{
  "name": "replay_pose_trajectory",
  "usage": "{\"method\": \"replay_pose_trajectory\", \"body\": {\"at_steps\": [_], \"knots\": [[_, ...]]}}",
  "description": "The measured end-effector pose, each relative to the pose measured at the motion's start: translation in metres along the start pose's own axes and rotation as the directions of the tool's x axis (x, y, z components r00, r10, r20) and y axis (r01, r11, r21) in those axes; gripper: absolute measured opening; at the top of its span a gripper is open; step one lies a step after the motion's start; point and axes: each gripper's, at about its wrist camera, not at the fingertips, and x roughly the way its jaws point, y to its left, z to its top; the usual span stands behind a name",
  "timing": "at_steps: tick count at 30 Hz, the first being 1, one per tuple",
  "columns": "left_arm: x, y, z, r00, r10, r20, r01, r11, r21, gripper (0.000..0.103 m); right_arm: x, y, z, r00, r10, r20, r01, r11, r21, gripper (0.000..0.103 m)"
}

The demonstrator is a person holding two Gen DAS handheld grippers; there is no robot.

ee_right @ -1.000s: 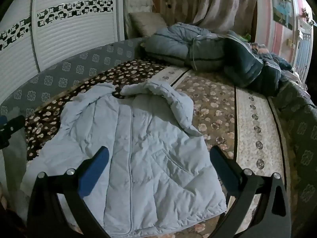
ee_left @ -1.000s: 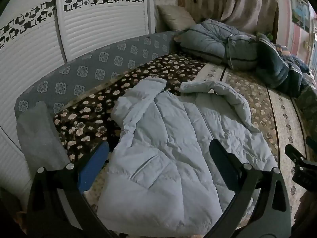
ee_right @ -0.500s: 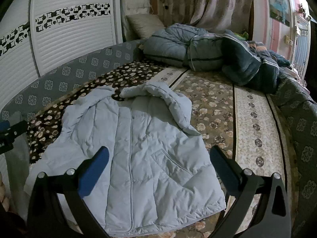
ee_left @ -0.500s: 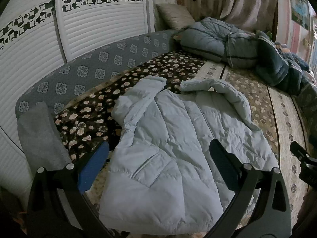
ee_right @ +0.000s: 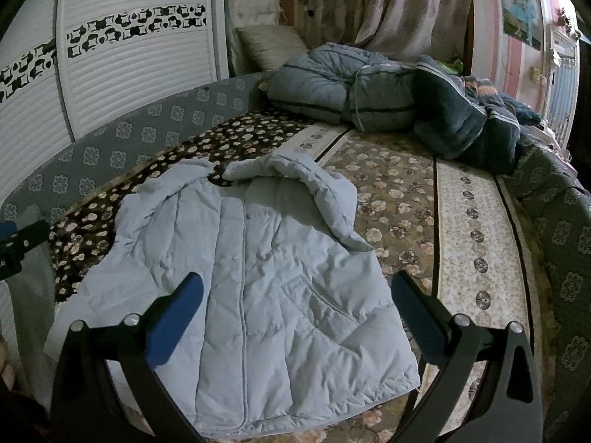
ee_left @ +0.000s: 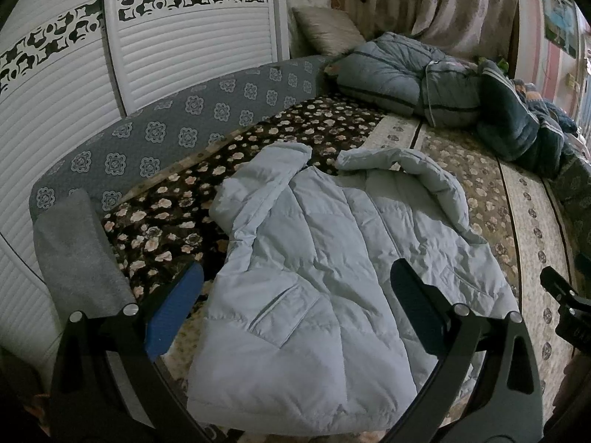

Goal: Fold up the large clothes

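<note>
A pale blue quilted jacket (ee_left: 332, 269) (ee_right: 251, 280) lies spread front-up on the bed, hem towards me, hood and collar at the far end. My left gripper (ee_left: 295, 295) hovers open above the jacket's lower half, holding nothing. My right gripper (ee_right: 295, 299) is open too, above the hem and right pocket, empty. Part of the right gripper shows at the right edge of the left wrist view, and part of the left gripper shows at the left edge of the right wrist view.
The bed (ee_right: 461, 221) has a floral cover and a grey padded side rail (ee_left: 184, 129). Folded quilts and a dark blanket (ee_right: 388, 92) pile at its far end. A grey cloth (ee_left: 74, 258) hangs over the rail at left. White louvred wardrobe doors (ee_left: 166, 44) stand behind.
Both grippers have drawn back and risen slightly, so the jacket sits a little farther off in view. The jacket has not moved, and both stay open.
</note>
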Motion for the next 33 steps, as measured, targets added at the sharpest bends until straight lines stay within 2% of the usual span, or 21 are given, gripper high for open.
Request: {"method": "replay_pose_trajectory", "body": {"at_steps": [19,33], "knots": [[0.003,0.008,-0.004,1.000,0.018,-0.017,-0.019,1.000,-0.001,0.100,0.004,-0.015,-0.002,0.999,-0.021,-0.027,0.022,0.999,0.044,0.101],[0.006,0.014,-0.004,1.000,0.017,-0.014,-0.017,1.000,-0.010,0.100,0.006,-0.009,-0.004,0.999,-0.014,-0.032,0.015,0.999,0.029,0.101]]}}
